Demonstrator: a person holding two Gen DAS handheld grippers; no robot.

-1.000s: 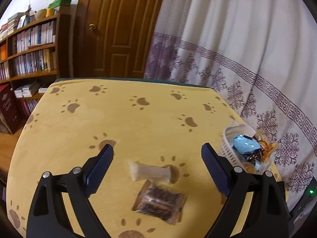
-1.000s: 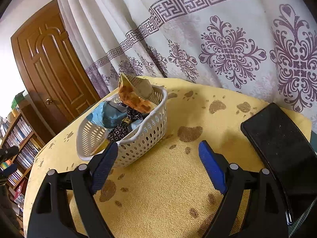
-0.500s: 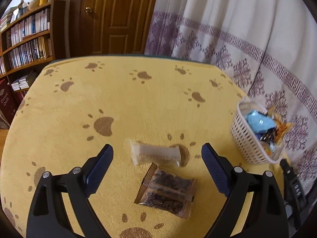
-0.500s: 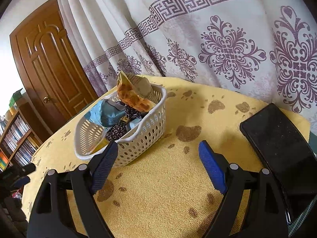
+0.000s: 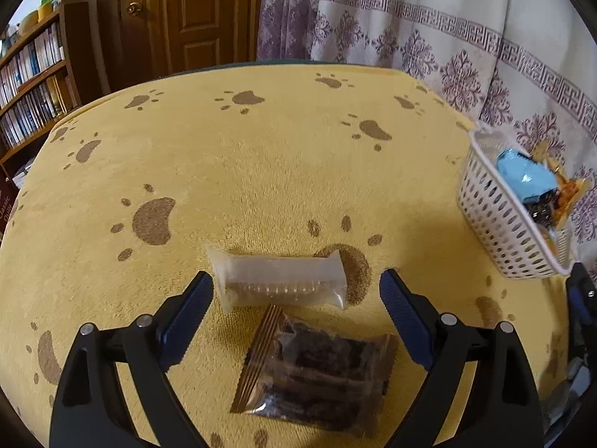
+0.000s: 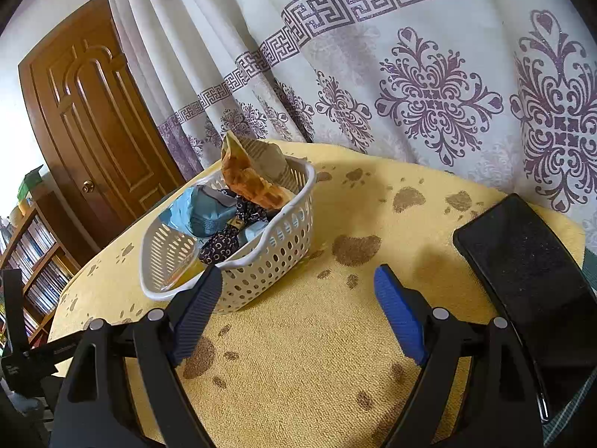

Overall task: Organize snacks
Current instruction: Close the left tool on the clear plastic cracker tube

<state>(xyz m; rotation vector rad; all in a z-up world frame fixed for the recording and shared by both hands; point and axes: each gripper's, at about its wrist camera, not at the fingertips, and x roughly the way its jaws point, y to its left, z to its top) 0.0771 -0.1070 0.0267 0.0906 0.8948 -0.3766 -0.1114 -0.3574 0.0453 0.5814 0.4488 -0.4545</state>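
Observation:
A pale wrapped snack bar (image 5: pixel 280 280) lies crosswise on the yellow paw-print cloth (image 5: pixel 242 171), with a dark snack packet (image 5: pixel 317 369) just in front of it. My left gripper (image 5: pixel 294 298) is open and empty, low over them, its fingers either side of the bar's ends. A white perforated basket (image 5: pixel 500 216) holding several snacks stands at the right. In the right wrist view the same basket (image 6: pixel 276 250) is close ahead to the left. My right gripper (image 6: pixel 294 298) is open and empty beside it.
A black phone (image 6: pixel 530 280) lies on the cloth at the right of the right wrist view. A patterned curtain (image 6: pixel 410 74) hangs behind the table. A wooden door (image 5: pixel 194 15) and bookshelves (image 5: pixel 33 74) stand at the far left.
My left gripper has moved forward and down toward the two snacks, so they sit between its fingers now. The right gripper has barely moved.

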